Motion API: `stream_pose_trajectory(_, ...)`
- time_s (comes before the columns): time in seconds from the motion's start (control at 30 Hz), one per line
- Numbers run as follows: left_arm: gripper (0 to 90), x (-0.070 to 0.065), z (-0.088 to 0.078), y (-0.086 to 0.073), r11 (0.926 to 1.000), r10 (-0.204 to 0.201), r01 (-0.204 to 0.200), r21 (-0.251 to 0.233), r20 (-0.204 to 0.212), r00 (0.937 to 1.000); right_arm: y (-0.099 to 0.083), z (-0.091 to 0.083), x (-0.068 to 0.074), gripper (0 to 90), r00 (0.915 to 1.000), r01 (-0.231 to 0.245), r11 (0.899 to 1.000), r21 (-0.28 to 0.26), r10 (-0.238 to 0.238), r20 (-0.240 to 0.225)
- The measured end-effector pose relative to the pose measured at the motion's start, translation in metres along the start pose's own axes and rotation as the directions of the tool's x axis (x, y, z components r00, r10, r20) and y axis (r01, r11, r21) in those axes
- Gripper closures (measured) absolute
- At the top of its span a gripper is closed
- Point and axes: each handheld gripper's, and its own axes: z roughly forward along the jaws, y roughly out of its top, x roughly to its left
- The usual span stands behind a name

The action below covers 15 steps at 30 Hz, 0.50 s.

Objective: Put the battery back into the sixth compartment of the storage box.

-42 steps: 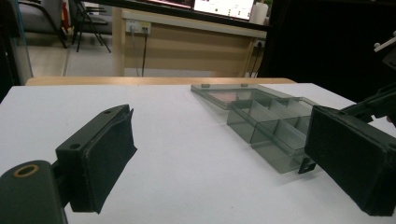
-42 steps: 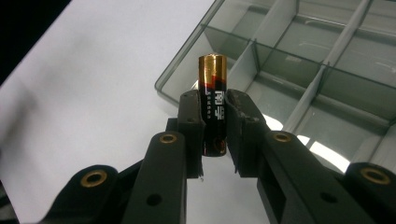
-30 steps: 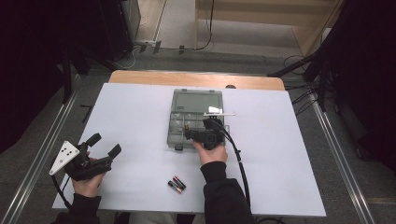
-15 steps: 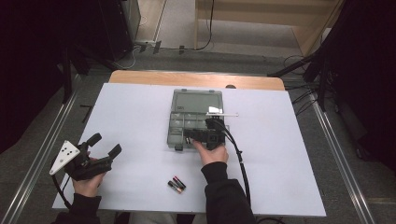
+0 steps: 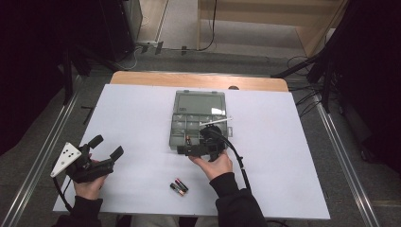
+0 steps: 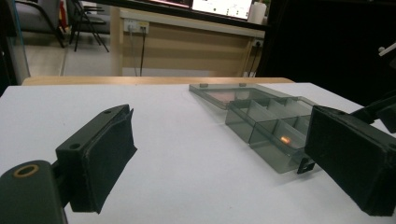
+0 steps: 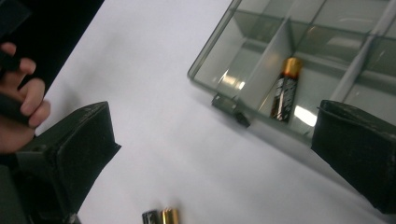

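Right jaws: spread wide, nothing between the pads, having just opened; right gripper [image 5: 196, 150] poised at the near edge of the clear grey plastic compartment box [image 5: 198, 106].
Released item: black cylindrical battery with a copper-coloured end [image 7: 285, 88], lying loose in a near compartment of the box, apart from both pads; seen as a small orange glint [image 6: 285, 139] from the left gripper view.
Left jaws: wide apart and empty; left gripper [image 5: 105, 148] resting low over the white table sheet [image 5: 137, 113], well apart from the box, aimed towards it.
Remaining items: two more batteries [image 5: 178, 187] lying side by side, touching, on the sheet near the person's edge, between the two forearms; ends just visible [image 7: 161, 216] at the bottom of the right gripper view.
Box lid: swung fully open, lying flat beyond the compartments.
Step in hand: likely the drop-off of one battery into the box, just completed.
Next move: probably draw the right gripper back towards the near pair, line the open pads across one battery alone, then close without nudging its neighbour.
Risk: round cells apt to roll on the smooth sheet.
Hard to make out: battery markings and polarity; far compartments blurred, contents not certain; right gripper's body largely covered by the hand from above.
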Motion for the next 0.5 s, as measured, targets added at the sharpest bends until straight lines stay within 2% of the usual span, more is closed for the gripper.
stream_pose_trajectory(0.23,8.0,0.0,0.0,0.0,1.0,0.006,-0.006,0.003,-0.001,1.0,-0.006,-0.005,0.012,0.0,0.9987,0.049,0.998,0.043,-0.05,0.009)
stream_pose_trajectory(0.5,8.0,0.0,0.0,0.0,1.0,0.004,-0.004,0.004,-0.001,1.0,-0.013,-0.009,0.018,0.0,0.9955,0.086,0.992,0.093,-0.089,0.032)
